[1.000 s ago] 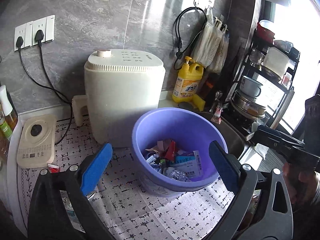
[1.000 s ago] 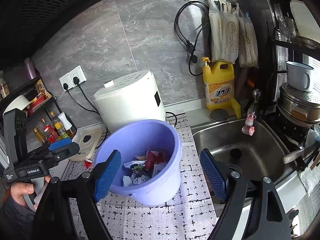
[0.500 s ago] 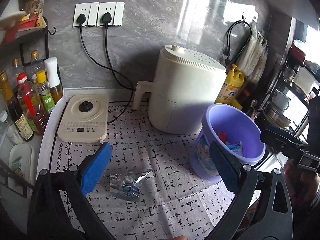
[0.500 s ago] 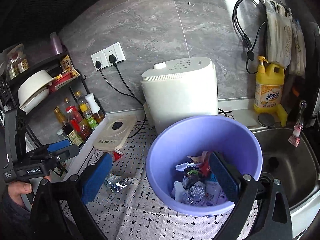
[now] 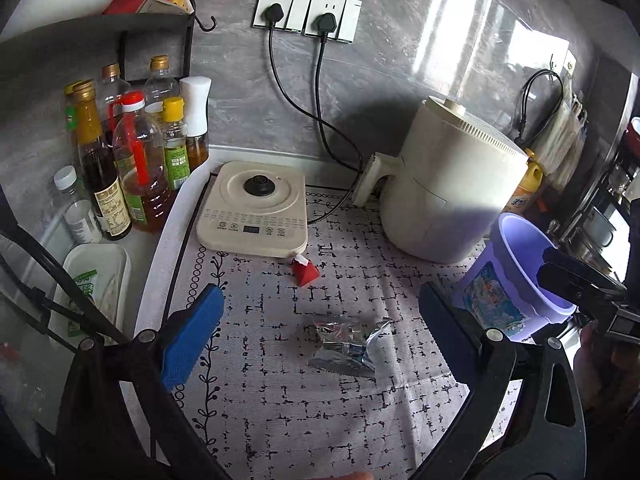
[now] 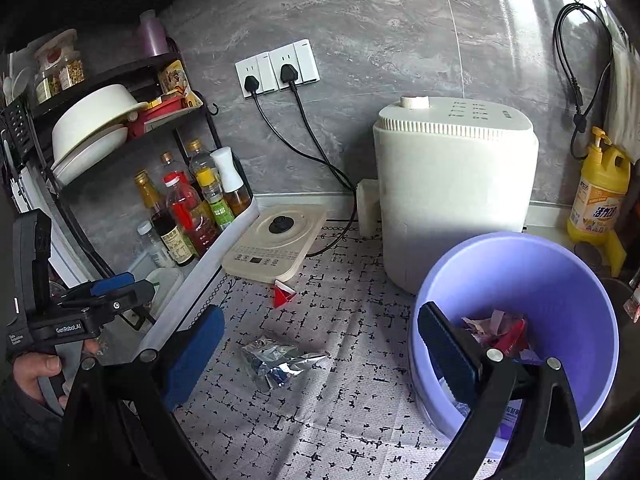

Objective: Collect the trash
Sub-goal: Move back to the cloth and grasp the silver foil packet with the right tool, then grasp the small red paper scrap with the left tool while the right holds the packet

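A crumpled silver foil wrapper is being seen flat on the mat, lying between and just ahead of the blue pads of the left gripper, whose jaws are being held wide with nothing in them. The wrapper is shiny and creased, with one torn corner sticking out. A small red scrap is lying farther ahead, just beside the front edge of a cream induction base.

The right gripper is likewise being held wide and empty; the foil wrapper is lying between its fingers, and its right finger is overlapping the purple bucket, in which mixed wrappers are piled.

Compared with half a second ago, the foil wrapper is being shown closer and more centred in the left wrist view, while the bucket is being pushed toward the right edge; in the right wrist view the bucket is also sitting farther right.

The counter is being covered by a pale mat with black dash marks. Ahead, a cream appliance, plugged wall sockets, oil bottles on the left, and a grey marbled wall are being shown.
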`<state>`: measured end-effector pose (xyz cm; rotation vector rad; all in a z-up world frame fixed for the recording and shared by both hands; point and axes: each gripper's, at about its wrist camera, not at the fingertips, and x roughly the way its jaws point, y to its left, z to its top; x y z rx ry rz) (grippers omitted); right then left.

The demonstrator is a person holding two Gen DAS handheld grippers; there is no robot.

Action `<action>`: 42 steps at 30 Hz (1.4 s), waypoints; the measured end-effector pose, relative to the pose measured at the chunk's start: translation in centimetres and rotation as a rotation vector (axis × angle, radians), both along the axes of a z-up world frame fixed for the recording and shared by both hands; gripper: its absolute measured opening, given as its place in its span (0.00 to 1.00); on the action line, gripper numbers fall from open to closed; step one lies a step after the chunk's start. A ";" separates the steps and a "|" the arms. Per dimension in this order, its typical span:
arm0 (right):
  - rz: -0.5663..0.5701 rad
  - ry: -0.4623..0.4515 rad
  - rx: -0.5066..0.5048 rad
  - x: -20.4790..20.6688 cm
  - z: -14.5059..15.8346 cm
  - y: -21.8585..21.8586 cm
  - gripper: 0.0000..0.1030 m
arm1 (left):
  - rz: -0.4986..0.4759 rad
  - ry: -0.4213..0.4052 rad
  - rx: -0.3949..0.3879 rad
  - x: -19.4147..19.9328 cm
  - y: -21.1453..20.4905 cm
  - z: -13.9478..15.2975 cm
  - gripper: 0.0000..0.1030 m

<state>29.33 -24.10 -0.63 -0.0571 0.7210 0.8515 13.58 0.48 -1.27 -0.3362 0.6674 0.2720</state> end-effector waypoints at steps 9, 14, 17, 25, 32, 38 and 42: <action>0.044 0.022 -0.087 -0.9 -2.5 4.3 0.92 | 0.026 0.009 -0.032 -2.1 2.5 -1.9 0.94; 0.064 0.058 -0.145 -1.7 -4.6 6.2 0.92 | -0.001 0.028 -0.053 -2.6 3.5 -3.6 0.94; 0.080 0.068 -0.175 -2.1 -5.9 7.4 0.92 | -0.013 0.031 -0.073 -2.6 4.1 -4.4 0.94; 0.077 0.132 -0.225 -1.7 -9.6 9.9 0.91 | -0.062 0.030 -0.124 -1.8 5.3 -6.1 0.94; 0.054 0.279 -0.213 -0.9 -14.2 11.9 0.82 | -0.107 0.063 -0.144 -0.3 6.3 -7.4 0.94; 0.070 0.419 -0.231 0.2 -17.4 12.8 0.04 | -0.152 0.075 -0.149 1.8 6.9 -7.9 0.94; 0.046 0.406 -0.205 1.4 -16.3 12.3 0.02 | -0.179 0.071 -0.168 4.1 6.9 -8.4 0.94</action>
